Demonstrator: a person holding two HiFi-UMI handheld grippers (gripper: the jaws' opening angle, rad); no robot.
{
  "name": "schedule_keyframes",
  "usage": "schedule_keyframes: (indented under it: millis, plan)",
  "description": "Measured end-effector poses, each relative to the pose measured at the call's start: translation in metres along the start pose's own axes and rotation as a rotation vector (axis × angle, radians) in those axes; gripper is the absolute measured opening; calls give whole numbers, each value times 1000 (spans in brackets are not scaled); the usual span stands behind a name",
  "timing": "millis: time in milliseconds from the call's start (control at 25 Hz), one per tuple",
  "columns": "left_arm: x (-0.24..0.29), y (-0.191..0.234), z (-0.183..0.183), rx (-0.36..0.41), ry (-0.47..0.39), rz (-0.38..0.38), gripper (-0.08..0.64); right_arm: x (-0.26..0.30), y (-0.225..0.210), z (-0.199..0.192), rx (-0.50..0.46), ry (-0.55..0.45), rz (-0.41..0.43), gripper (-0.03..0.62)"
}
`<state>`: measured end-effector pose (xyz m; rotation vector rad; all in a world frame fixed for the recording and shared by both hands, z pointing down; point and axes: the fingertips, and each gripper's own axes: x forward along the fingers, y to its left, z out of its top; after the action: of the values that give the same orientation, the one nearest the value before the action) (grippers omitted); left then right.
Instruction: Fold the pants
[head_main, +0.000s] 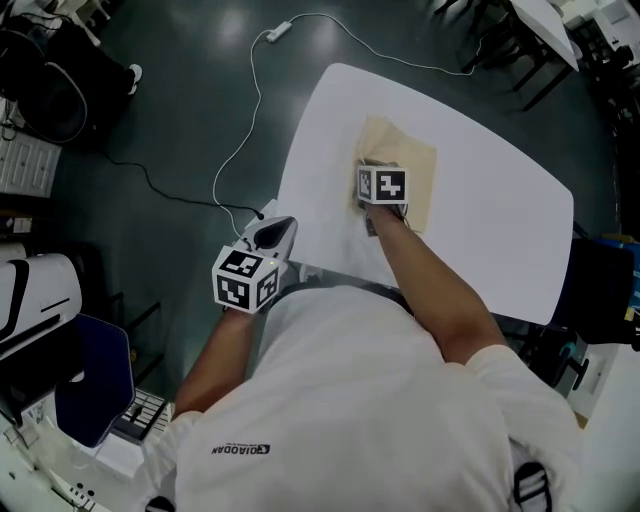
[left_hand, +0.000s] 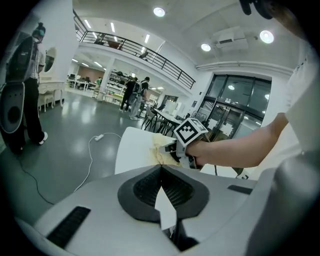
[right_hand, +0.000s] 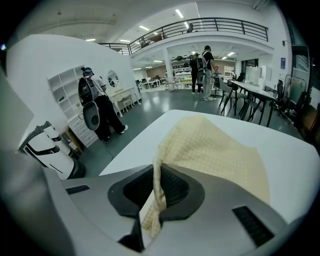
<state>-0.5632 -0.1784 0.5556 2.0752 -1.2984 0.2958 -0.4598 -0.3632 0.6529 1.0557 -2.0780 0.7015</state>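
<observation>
The pale yellow checked pants (head_main: 412, 160) lie folded into a small rectangle on the white table (head_main: 500, 230). My right gripper (head_main: 380, 178) is down at the near left edge of the pants. In the right gripper view a lifted fold of the pants (right_hand: 215, 150) runs between the jaws, and the right gripper (right_hand: 156, 172) is shut on it. My left gripper (head_main: 272, 232) hovers off the table's left edge, above the floor. Its jaws (left_hand: 161, 172) are shut and hold nothing. From the left gripper view I see the right gripper (left_hand: 172, 149) on the pants (left_hand: 158, 144).
A white cable with a power strip (head_main: 276, 33) snakes over the dark floor left of the table. Dark chairs (head_main: 500, 40) stand beyond the far right corner. A blue chair (head_main: 95, 385) is at the lower left. People (right_hand: 200, 70) stand far off in the hall.
</observation>
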Motion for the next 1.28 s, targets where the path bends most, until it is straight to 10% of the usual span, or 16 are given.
schedule_keyframes:
  millis: [640,880,1280]
  plan:
    - [-2,-13,1,-3,-31,16,26,33,14,-19,105,135,181,220]
    - [-7,-32,7,23,-56,29,26,-56,25,9,1,-49,248,233]
    - [-3,-127,8,-100,-152,-48,26,-236,-12,-46,10,-245,438,20]
